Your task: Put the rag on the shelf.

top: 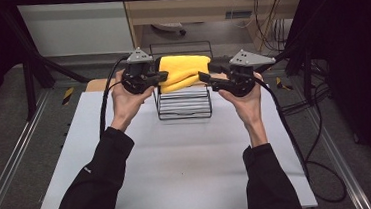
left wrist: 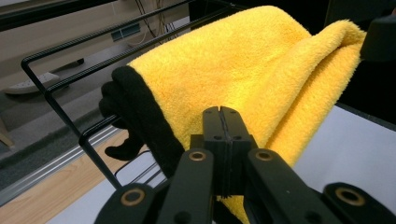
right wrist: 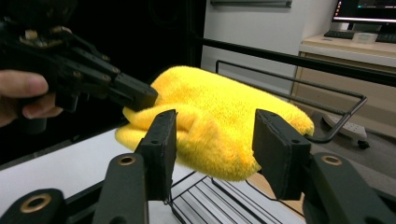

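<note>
On the white worktop (top: 178, 165) stood a black wire rack (top: 183, 107), and a folded yellow towel (top: 183, 70) lay draped over its top rails. The left tongs (left wrist: 222, 122) were fully closed, pinching the towel's near fold beside its black hem (left wrist: 149, 116); the right tongs (right wrist: 212, 140) stood partly open around the opposite end, pads clear of the pile, holding nothing. Judged light, soft, limp and plush: it would sag and slide off the rails if lifted by one end, so grip through several folded layers at both ends.
</note>
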### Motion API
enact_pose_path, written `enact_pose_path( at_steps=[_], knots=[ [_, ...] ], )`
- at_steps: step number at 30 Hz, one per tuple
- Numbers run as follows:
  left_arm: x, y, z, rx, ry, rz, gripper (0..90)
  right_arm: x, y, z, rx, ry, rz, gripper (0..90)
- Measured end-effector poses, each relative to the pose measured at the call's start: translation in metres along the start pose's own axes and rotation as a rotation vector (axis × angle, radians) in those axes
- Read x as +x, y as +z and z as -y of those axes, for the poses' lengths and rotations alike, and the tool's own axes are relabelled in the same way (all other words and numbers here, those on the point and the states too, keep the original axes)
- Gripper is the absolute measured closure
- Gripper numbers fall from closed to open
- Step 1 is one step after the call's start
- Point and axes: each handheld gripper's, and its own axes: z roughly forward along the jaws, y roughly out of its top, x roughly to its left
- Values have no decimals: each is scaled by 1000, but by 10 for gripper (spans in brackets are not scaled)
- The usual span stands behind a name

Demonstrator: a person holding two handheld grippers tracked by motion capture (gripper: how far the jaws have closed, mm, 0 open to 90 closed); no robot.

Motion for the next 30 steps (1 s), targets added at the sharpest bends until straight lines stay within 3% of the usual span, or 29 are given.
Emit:
enact_pose_path(
  at_steps=[5, 7, 9, 12, 15, 19, 23, 26, 30],
  knots=[
    [2, 1, 6, 8, 6, -4, 899, 1, 5, -4, 14, 34, -34, 692],
    [3, 1, 9, 2, 2, -4, 898, 0, 8, -1, 54, 50, -38, 831],
    [3, 2, 13, -1, 5, -4, 898, -1, 12, 4, 106, 58, -32, 900],
    [3, 5, 18, 1, 10, -2, 898, -4, 16, 16, 165, 64, -2, 900],
    [4, 8, 20, -1, 13, -5, 898, -10, 18, 26, 178, 88, 22, 900],
    [5, 14, 21, -7, 1, -11, 898, -15, 21, 34, 158, 83, 62, 890],
    [5, 16, 22, -3, -2, -6, 897, -16, 21, 37, 136, 79, 63, 837],
    [4, 12, 23, -9, -2, -7, 894, -13, 15, 36, 119, 65, 61, 783],
    [1, 0, 26, -24, -4, 11, 831, -8, 3, 32, 94, 64, 54, 635]
  ],
)
